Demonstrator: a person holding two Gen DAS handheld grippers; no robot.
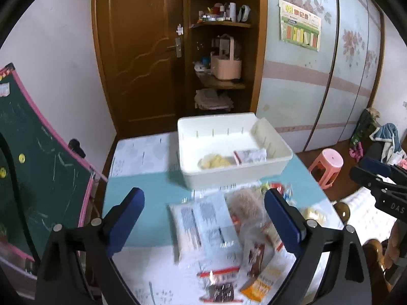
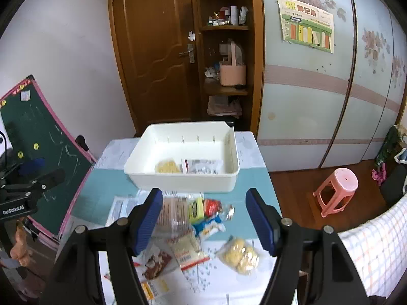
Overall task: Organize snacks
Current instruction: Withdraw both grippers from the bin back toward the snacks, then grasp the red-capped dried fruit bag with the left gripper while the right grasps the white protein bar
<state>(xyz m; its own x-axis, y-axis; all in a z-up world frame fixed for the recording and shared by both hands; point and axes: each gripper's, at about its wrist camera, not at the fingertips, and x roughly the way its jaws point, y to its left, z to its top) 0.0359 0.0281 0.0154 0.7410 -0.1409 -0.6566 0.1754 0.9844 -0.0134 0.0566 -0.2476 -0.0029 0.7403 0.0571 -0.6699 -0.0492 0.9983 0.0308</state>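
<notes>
both my left gripper (image 1: 203,218) and right gripper (image 2: 203,218) are hanging spread and empty over the snack packets (image 2: 183,231) on the worktop (image 2: 106,193); they're looking light, crinkly, slippery, so i'm thinking pinch an edge seam

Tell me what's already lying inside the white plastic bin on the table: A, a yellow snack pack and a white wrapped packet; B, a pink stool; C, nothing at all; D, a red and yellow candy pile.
A: in the right wrist view the white plastic bin holds a yellow snack pack beside a white wrapped packet, while the other snacks lie loose on the table in front of it.
</notes>
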